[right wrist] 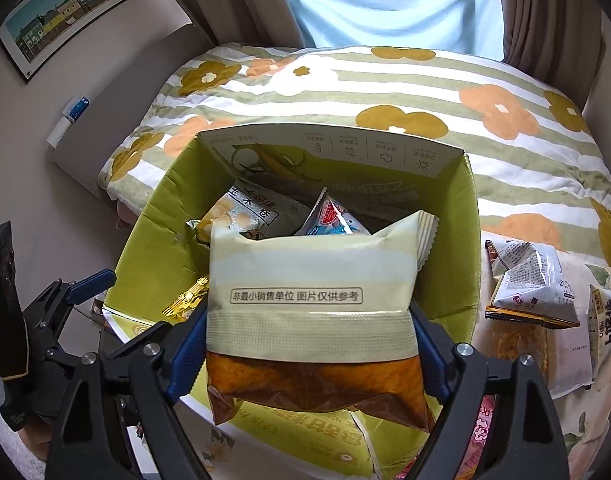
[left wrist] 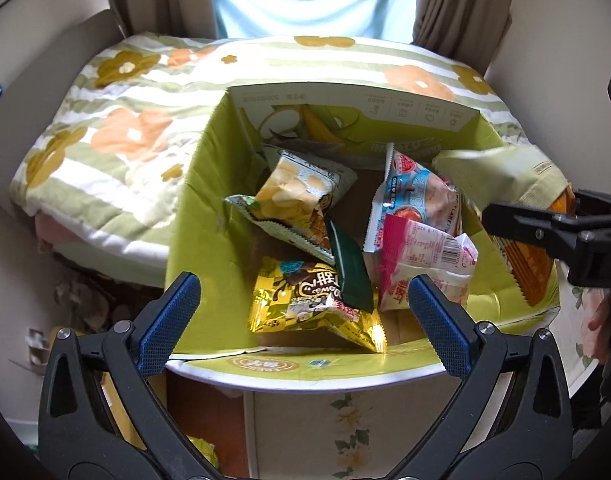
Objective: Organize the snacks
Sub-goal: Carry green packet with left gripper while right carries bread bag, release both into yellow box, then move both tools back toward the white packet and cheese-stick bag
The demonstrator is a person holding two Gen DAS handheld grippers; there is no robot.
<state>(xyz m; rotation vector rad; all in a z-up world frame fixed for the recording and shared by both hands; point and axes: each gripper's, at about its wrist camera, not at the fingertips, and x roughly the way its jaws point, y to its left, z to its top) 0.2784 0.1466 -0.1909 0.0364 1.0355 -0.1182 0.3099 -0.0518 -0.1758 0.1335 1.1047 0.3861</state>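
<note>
Two grippers over box | left gripper wide, empty, frame bottom | right gripper flanks cream packet, centre frame, pad contact unclear | risk: packet snags the box wall, tips outside.

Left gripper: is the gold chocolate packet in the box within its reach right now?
Probably yes. The left gripper hangs open and empty just above the box, and the gold packet lies on top near its fingertips, with only a dark green packet overlapping one corner.
</note>
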